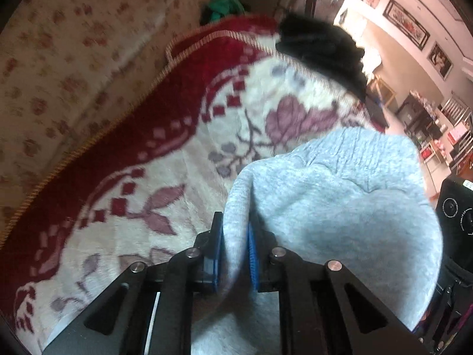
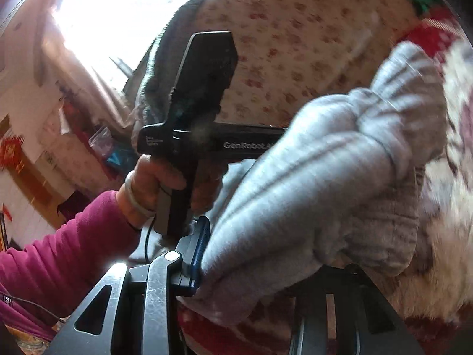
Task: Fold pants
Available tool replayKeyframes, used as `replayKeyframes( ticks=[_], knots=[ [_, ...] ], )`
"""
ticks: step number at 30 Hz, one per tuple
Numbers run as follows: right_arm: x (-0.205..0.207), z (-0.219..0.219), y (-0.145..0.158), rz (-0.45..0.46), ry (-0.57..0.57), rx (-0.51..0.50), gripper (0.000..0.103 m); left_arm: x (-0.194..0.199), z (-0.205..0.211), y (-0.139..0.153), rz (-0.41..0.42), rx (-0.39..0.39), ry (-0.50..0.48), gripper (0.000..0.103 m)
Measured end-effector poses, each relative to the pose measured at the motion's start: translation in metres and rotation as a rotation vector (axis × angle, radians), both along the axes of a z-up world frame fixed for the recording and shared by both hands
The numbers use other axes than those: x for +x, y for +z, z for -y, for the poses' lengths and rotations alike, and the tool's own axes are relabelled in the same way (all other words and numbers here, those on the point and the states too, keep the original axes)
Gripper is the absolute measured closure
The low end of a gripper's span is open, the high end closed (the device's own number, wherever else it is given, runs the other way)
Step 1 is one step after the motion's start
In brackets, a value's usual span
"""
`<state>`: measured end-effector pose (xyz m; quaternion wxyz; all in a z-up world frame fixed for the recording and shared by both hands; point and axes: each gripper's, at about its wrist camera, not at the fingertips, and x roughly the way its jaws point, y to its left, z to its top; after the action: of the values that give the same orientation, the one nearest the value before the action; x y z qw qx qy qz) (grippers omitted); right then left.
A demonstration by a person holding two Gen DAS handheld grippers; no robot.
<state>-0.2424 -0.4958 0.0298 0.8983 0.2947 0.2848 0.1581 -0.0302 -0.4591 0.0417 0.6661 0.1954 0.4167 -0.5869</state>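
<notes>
pants (image 1: pixel 340 207) lower right of the left wrist view, clamped in left gripper (image 1: pixel 235 254) at bottom centre | blanket (image 1: pixel 165 159) spread beneath, across the middle | cushion (image 1: pixel 65 59) upper left | dark garment (image 1: pixel 322 50) laid on blanket, top centre

Red-and-cream floral blanket (image 1: pixel 165 159) beside rose-print sofa cushion (image 1: pixel 74 59); black garment (image 1: pixel 322 50), green cloth (image 1: pixel 224 6), framed pictures (image 1: pixel 406 23) beyond.
</notes>
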Motion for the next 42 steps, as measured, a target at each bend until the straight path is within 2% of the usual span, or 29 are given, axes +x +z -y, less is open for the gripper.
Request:
replayKeyframes(
  ticks=[7,11,14,15,19,21,23,26,28,29,30,31,32,33,34,35,38,42],
  knots=[
    [0.022,-0.053,0.058,0.114,0.126,-0.154,0.063,0.012,-0.079,0.066,0.078,-0.134,0.16,0.092],
    [0.037,-0.102,0.087,0.177,0.229,-0.248,0.063,0.019,-0.155,0.097,0.113,-0.21,0.299,0.096],
    [0.05,-0.143,0.1,0.21,0.314,-0.307,0.063,0.023,-0.213,0.104,0.138,-0.237,0.417,0.096],
    [0.053,-0.155,0.101,0.215,0.339,-0.325,0.063,0.024,-0.236,0.103,0.141,-0.24,0.463,0.103],
    [0.073,-0.211,0.097,0.213,0.455,-0.396,0.063,0.025,-0.312,0.083,0.14,-0.233,0.623,0.103],
    [0.089,-0.242,0.09,0.2,0.51,-0.424,0.063,0.025,-0.353,0.064,0.122,-0.228,0.724,0.103],
    [0.102,-0.268,0.078,0.18,0.559,-0.431,0.063,0.023,-0.396,0.038,0.098,-0.208,0.833,0.103],
    [0.12,-0.307,0.053,0.126,0.653,-0.422,0.063,0.017,-0.438,0.006,0.084,-0.159,0.952,0.103],
    [0.133,-0.332,0.024,0.052,0.707,-0.477,0.061,0.012,-0.466,-0.012,0.065,-0.136,1.035,0.103],
    [0.14,-0.34,0.008,0.009,0.722,-0.475,0.059,0.009,-0.48,-0.02,0.045,-0.134,1.077,0.101],
    [0.144,-0.343,-0.004,-0.024,0.727,-0.457,0.059,0.003,-0.49,-0.02,0.047,-0.139,1.101,0.094],
    [0.146,-0.342,-0.007,-0.024,0.724,-0.439,0.053,-0.003,-0.495,-0.018,0.059,-0.147,1.116,0.089],
    [0.144,-0.34,-0.004,-0.008,0.724,-0.413,0.037,-0.011,-0.498,-0.013,0.079,-0.156,1.116,0.076],
    [0.14,-0.337,0.0,0.002,0.735,-0.384,0.027,-0.017,-0.497,-0.005,0.101,-0.162,1.114,0.059],
    [0.137,-0.333,0.006,0.007,0.751,-0.34,0.012,-0.024,-0.496,0.002,0.128,-0.169,1.11,0.052],
    [0.132,-0.328,0.015,0.017,0.757,-0.298,0.01,-0.032,-0.493,0.013,0.164,-0.186,1.102,0.044],
    [0.115,-0.31,0.036,0.069,0.725,-0.267,0.01,-0.055,-0.479,0.043,0.237,-0.232,1.067,0.039],
    [0.1,-0.259,0.059,0.114,0.598,-0.245,0.008,-0.073,-0.453,0.073,0.273,-0.295,0.999,0.027]
  ],
)
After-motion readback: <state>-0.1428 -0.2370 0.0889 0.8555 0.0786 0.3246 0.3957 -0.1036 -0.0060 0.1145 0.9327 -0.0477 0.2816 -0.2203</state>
